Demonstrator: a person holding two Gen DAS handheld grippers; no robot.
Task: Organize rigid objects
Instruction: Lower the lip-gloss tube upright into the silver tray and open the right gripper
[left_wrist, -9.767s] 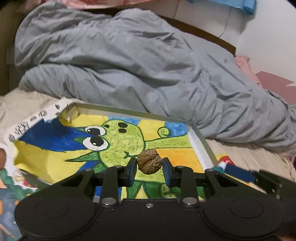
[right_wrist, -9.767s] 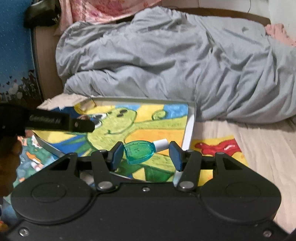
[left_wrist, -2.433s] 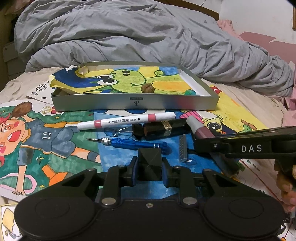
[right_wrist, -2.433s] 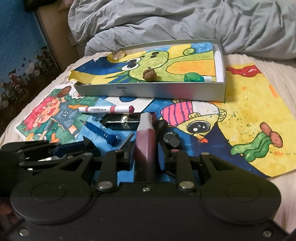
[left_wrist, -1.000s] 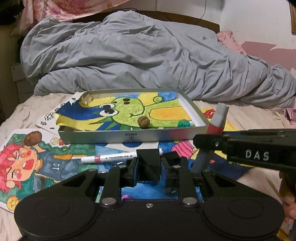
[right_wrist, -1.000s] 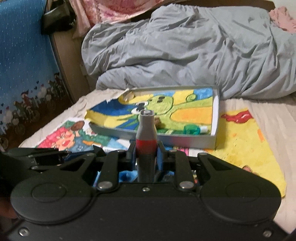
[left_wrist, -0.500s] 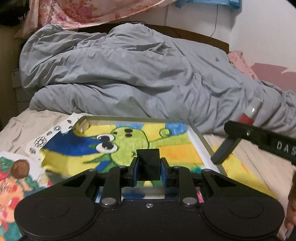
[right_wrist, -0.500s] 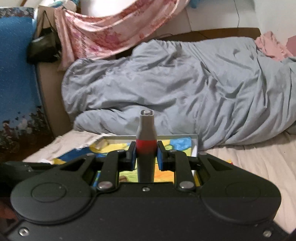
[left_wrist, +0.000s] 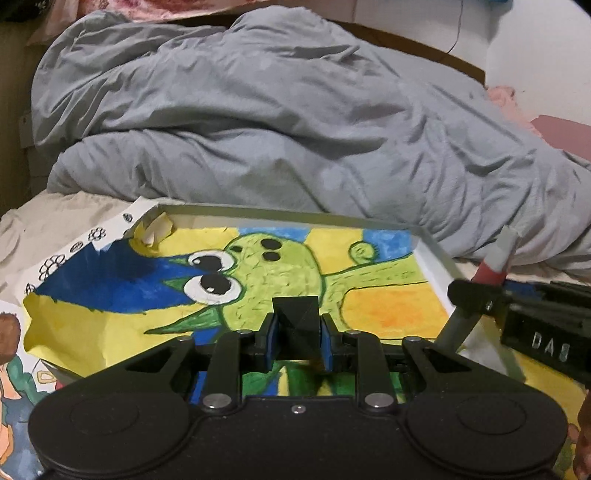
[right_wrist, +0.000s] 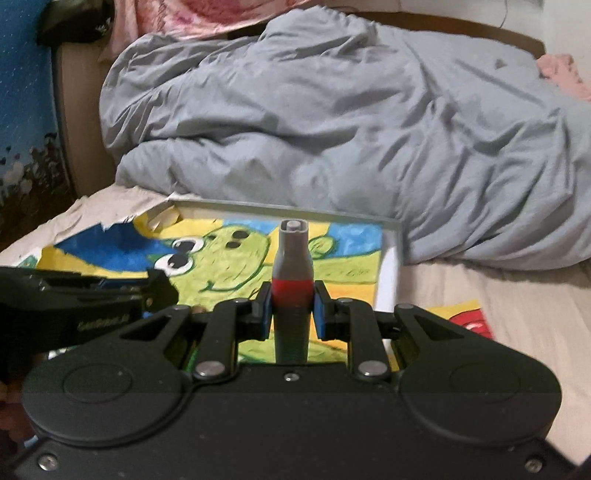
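My left gripper (left_wrist: 295, 343) is shut on a small black faceted block (left_wrist: 295, 326) and holds it over the shallow grey tray (left_wrist: 288, 214), which is lined with a green cartoon drawing (left_wrist: 266, 273). My right gripper (right_wrist: 291, 312) is shut on a grey tube with a red band (right_wrist: 291, 273), held upright above the tray's (right_wrist: 391, 258) near right part. The tube (left_wrist: 495, 266) and the right gripper show at the right edge of the left wrist view. The left gripper's body shows at the left of the right wrist view (right_wrist: 85, 299).
A crumpled grey duvet (left_wrist: 295, 129) lies on the bed right behind the tray. Colourful drawings (right_wrist: 461, 317) lie on the beige sheet around the tray. A wooden headboard (right_wrist: 74, 122) stands at the far left.
Both grippers have come lower and closer over the tray with their objects still held. The tray and drawing now fill more of both views.
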